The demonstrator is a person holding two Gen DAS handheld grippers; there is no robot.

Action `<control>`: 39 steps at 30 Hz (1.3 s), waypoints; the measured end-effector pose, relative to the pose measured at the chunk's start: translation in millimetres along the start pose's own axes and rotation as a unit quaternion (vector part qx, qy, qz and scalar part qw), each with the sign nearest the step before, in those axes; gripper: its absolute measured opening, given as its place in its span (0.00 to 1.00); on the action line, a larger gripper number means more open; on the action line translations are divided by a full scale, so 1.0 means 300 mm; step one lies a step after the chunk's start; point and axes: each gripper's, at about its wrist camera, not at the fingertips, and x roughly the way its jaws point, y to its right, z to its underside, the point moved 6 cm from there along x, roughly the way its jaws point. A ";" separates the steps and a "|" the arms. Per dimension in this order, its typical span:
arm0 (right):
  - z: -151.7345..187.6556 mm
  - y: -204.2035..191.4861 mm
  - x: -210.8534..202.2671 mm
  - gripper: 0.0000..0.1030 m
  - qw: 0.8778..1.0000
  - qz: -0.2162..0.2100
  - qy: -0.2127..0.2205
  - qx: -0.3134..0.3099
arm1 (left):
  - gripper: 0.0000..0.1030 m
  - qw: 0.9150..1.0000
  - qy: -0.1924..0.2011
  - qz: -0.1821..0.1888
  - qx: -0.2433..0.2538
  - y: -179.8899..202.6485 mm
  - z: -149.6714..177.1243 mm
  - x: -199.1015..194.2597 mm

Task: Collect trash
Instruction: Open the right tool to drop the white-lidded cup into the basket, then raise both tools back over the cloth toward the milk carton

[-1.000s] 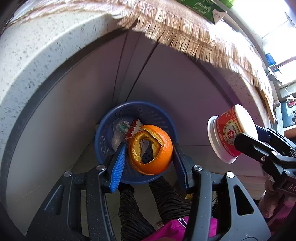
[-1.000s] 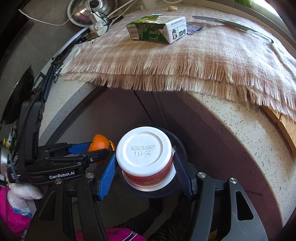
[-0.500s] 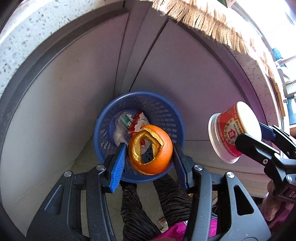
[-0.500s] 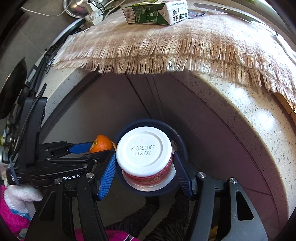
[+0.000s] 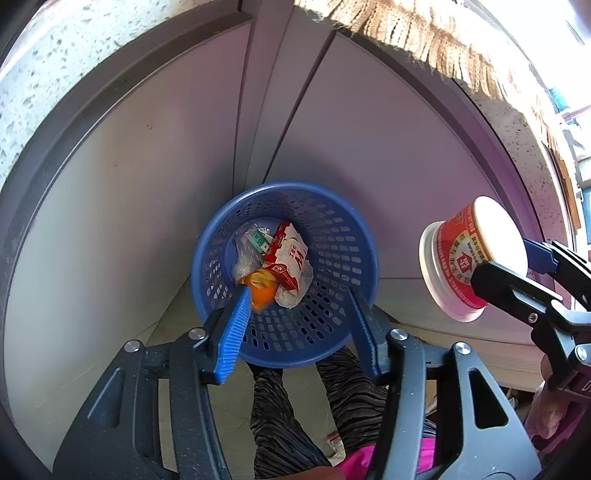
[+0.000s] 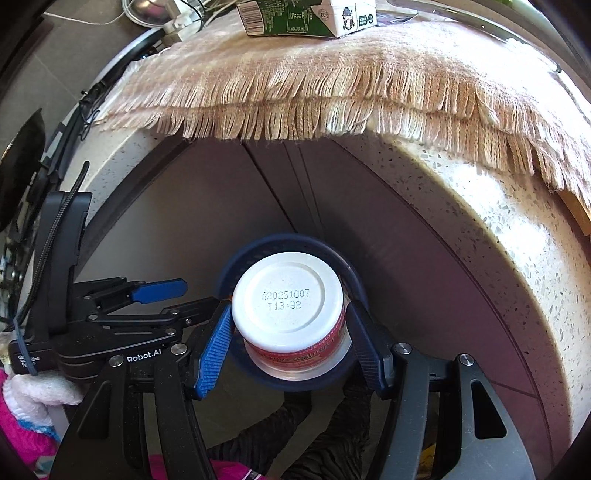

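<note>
A blue mesh trash basket (image 5: 332, 236) stands on the floor against the cabinet doors. In it lie a red-and-white wrapper (image 5: 290, 258), a clear plastic bag (image 5: 245, 254) and the orange peel (image 5: 262, 290). My left gripper (image 5: 295, 314) is open and empty above the basket. My right gripper (image 6: 288, 332) is shut on a red-and-white cup (image 6: 291, 314), held bottom-up over the basket's rim (image 6: 255, 247). The cup also shows in the left wrist view (image 5: 469, 258), to the right of the basket. The left gripper shows in the right wrist view (image 6: 159, 290), open.
A speckled stone counter edge (image 6: 498, 229) overhangs the cabinet doors (image 5: 147, 166). A fringed beige cloth (image 6: 332, 85) covers the counter, with a green-and-white carton (image 6: 306, 16) on it. My legs in striped trousers (image 5: 280, 406) stand below the basket.
My left gripper has opened and the orange peel has dropped into the basket. Both grippers have sunk lower toward the basket. The right gripper still holds the cup.
</note>
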 end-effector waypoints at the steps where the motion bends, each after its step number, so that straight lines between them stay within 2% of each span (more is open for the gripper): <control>1: 0.000 0.002 -0.001 0.60 1.000 -0.001 -0.001 0.000 | 0.55 1.000 0.000 -0.003 0.001 0.001 0.000 0.000; 13: -0.004 0.016 -0.032 0.61 1.000 -0.005 0.000 -0.002 | 0.56 1.000 0.008 -0.008 -0.003 -0.014 -0.024 -0.059; 23: -0.027 0.007 -0.129 0.61 0.999 -0.021 0.021 -0.014 | 0.56 0.999 0.043 -0.018 0.004 0.005 -0.059 -0.178; 30: -0.085 -0.011 -0.219 0.61 0.998 -0.036 0.052 -0.016 | 0.56 0.997 0.072 -0.015 -0.005 0.018 -0.095 -0.290; 39: -0.203 0.027 -0.352 0.61 0.994 -0.050 0.096 -0.014 | 0.58 0.993 0.117 -0.007 -0.013 0.057 -0.227 -0.443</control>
